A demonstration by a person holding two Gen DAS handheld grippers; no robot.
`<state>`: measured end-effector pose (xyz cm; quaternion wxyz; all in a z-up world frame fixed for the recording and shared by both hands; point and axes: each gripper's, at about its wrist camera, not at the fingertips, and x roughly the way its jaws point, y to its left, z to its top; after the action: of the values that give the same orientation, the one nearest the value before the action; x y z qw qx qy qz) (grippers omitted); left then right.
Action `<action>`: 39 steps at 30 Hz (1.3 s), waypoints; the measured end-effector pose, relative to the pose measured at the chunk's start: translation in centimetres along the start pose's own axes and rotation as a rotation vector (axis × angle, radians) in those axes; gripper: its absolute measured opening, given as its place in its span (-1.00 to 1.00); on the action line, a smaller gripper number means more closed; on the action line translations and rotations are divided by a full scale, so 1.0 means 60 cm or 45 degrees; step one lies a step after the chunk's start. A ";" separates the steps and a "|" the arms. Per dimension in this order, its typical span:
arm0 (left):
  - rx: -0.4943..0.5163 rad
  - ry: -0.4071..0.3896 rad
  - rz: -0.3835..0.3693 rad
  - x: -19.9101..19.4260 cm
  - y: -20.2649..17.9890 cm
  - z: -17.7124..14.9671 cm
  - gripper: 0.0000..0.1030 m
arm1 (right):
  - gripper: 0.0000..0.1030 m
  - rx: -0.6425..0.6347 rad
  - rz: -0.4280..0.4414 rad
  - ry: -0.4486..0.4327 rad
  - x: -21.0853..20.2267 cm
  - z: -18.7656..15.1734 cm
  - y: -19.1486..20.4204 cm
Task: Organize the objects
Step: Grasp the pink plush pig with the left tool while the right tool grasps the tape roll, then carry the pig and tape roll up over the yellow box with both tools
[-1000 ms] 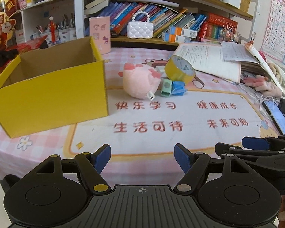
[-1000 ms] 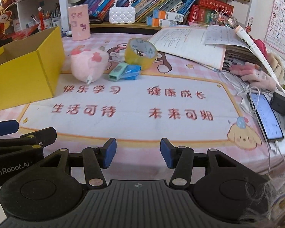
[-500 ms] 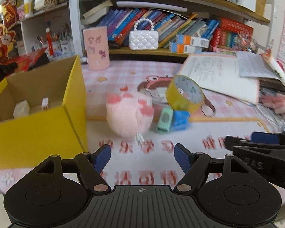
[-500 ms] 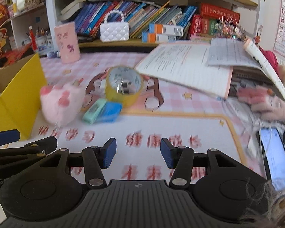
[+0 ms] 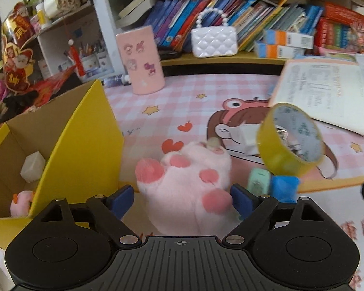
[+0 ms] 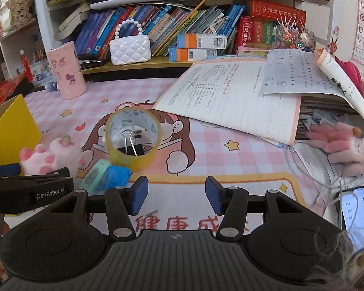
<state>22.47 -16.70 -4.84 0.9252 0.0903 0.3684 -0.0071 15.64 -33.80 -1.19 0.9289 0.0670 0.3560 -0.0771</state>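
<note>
While the left gripper (image 5: 182, 198) straddles the pink plush paw (image 5: 189, 186), seemingly ungripped, the right gripper (image 6: 174, 197) hovers spread, empty.

- Pink plush paw toy (image 5: 189, 189): lower part hidden behind left gripper body.
- Small pink plush figure (image 5: 21, 201) in yellow cardboard box (image 5: 80, 150): mostly hidden by box wall.
- Mint-green and blue small items (image 5: 271, 185): motion-blurred, unidentifiable.
- Smartphone (image 6: 358, 215): partly hidden by gripper body.

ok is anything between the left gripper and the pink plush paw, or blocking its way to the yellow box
Nothing visible. The pink plush paw already sits between the open left gripper fingers, and the yellow box stands open-topped right beside it on the left.
</note>
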 end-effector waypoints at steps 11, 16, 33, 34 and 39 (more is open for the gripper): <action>-0.189 0.044 -0.105 -0.005 0.024 0.004 0.33 | 0.40 0.003 0.135 -0.010 0.043 0.032 -0.003; -0.150 0.012 -0.196 -0.062 0.038 -0.025 0.34 | 0.73 0.043 0.286 0.004 0.086 0.056 0.007; -0.279 -0.032 -0.118 -0.177 0.116 -0.111 0.34 | 0.59 -0.120 0.241 0.026 0.202 0.081 0.061; -0.290 -0.043 -0.120 -0.182 0.121 -0.114 0.34 | 0.59 -0.126 0.238 -0.001 0.192 0.081 0.062; -0.311 -0.079 -0.140 -0.198 0.146 -0.125 0.34 | 0.59 -0.182 0.213 -0.168 0.116 0.075 0.075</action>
<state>9.38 -7.39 -0.64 0.9385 -0.0438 0.3420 -0.0157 24.52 -30.85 -2.24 0.9559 0.0247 0.2917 0.0221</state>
